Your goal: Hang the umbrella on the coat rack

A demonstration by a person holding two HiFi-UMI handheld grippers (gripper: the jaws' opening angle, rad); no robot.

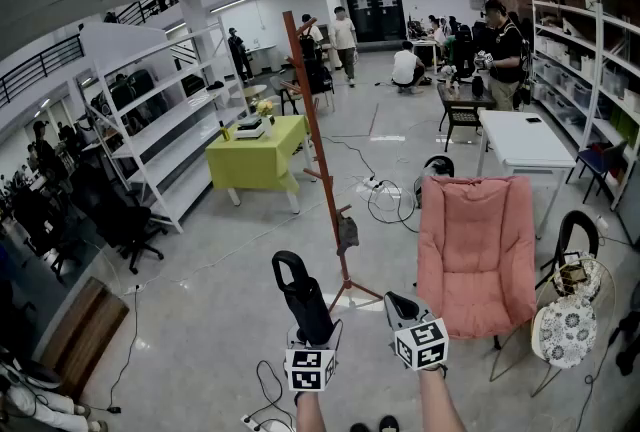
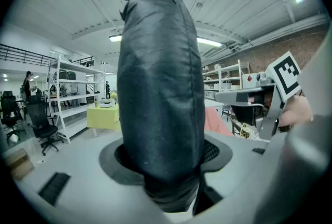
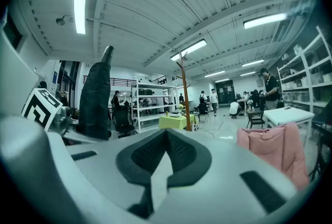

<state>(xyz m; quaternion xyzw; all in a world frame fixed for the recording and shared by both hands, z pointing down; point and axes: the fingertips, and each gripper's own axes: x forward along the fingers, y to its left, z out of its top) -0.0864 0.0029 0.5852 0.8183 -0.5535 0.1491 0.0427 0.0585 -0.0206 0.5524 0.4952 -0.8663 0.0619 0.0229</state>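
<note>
A folded black umbrella stands upright in my left gripper, which is shut on its lower part. In the left gripper view the umbrella fills the middle and rises out of the jaws. The right gripper view shows the umbrella at the left. My right gripper is beside it to the right, its jaws together with nothing between them. The brown wooden coat rack stands on the floor straight ahead, a few steps beyond both grippers; a small dark item hangs on a low peg.
A pink folding chair stands right of the rack, with a patterned round chair further right. A yellow-green table and white shelving are at the left, a white table at the right. Cables lie on the floor; people are at the back.
</note>
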